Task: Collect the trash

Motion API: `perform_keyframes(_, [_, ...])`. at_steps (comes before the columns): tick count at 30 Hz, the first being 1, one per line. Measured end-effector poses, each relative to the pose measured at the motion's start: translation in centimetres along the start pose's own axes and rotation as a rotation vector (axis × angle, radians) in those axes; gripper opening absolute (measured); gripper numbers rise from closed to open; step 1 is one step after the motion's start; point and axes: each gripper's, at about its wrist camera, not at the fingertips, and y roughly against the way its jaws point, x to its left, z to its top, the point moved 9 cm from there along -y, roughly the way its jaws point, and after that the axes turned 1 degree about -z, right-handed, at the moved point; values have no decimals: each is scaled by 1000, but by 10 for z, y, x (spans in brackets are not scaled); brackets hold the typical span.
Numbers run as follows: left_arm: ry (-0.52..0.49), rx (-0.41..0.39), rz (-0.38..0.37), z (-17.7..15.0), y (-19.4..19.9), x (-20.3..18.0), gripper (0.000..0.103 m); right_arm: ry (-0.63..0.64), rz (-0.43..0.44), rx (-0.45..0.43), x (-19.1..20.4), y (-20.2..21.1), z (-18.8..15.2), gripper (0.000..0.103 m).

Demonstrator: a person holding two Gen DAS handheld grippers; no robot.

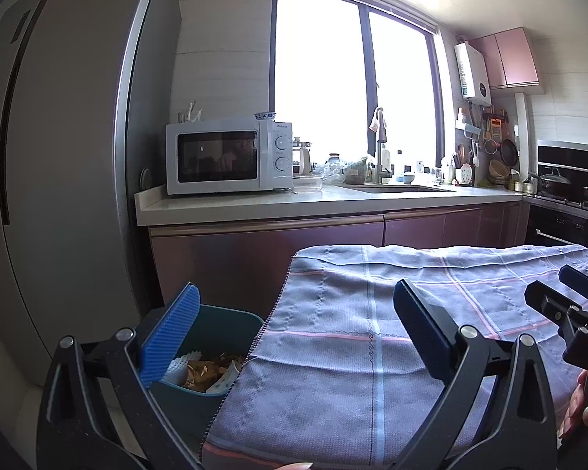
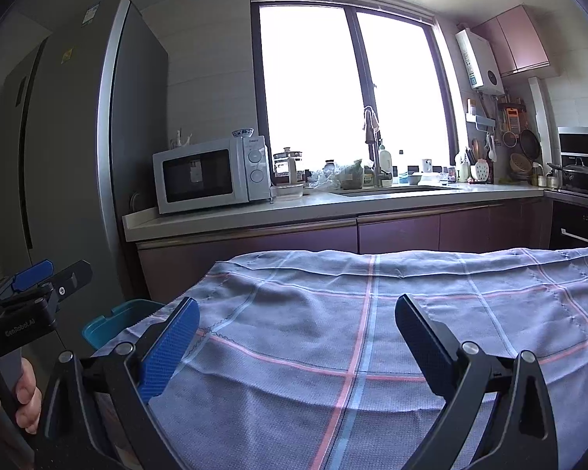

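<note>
1. Surveying from the far left, a tall grey refrigerator (image 1: 58, 156) stood against the wall, with a white microwave (image 1: 229, 156) on the kitchen counter beside it.
2. A teal bin (image 1: 215, 337) sat low at the left edge of the table (image 1: 372, 313), partly tucked under the overhang of the checked cloth. It held crumpled wrappers and paper scraps (image 1: 209, 368); this was the only trash visible.
3. The left gripper (image 1: 294, 333) hovered with jaws spread wide and nothing between them. Its left finger (image 1: 168, 337) hung over the bin opening; its right finger was above the cloth.
4. The cloth-covered table showed no loose litter in either view.
5. The right gripper (image 2: 294, 340) hovered over the middle of the cloth, jaws likewise wide and empty, well apart from the bin (image 2: 113, 321), which lay to its lower left.
6. Judgement: the bin lay directly below and slightly left of the left jaws, so the left hand was clearly the nearer. The bin's long axis could not be told, as the cloth hid much of it.
7. Judgement: collection appeared largely complete, unless items lay outside the frames.
</note>
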Motion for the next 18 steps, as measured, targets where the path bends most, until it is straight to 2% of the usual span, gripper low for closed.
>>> perform_keyframes(18, [2, -14, 21, 0, 4, 1, 97, -10, -13, -2, -3, 3, -1, 97])
